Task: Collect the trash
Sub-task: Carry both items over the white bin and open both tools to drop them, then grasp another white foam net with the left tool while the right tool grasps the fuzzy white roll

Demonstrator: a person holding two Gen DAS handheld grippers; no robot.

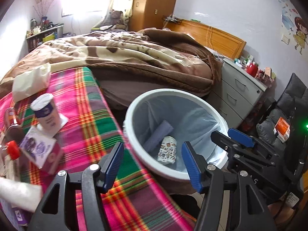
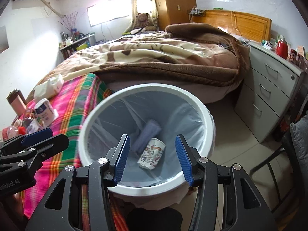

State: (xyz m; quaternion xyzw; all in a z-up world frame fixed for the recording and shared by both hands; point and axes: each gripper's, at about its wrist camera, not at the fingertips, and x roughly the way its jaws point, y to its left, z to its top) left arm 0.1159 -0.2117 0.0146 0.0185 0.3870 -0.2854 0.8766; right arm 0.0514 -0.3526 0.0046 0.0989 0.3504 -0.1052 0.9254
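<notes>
A white trash bin (image 1: 173, 91) (image 2: 146, 86) with a clear liner stands on the floor between the plaid-covered table (image 1: 86, 105) and the bed. A patterned paper cup (image 1: 167, 150) (image 2: 152, 153) and a purple roll (image 1: 158, 134) (image 2: 148, 132) lie at its bottom. My left gripper (image 1: 152, 146) (image 2: 52, 134) hangs open over the bin's near left rim, nothing between its blue pads. My right gripper (image 2: 152, 137) (image 1: 225, 134) is open above the bin's mouth and holds nothing. On the table stand a purple-and-white cup (image 1: 45, 113), a small purple box (image 1: 41, 150) and a red-capped bottle (image 1: 12, 134).
A tissue pack (image 1: 30, 82) lies at the table's far end. The bed with a brown blanket (image 1: 134, 57) is behind the bin. A grey drawer cabinet (image 1: 236, 96) and a dark chair (image 1: 284, 115) stand to the right, with tiled floor (image 2: 231, 134) between.
</notes>
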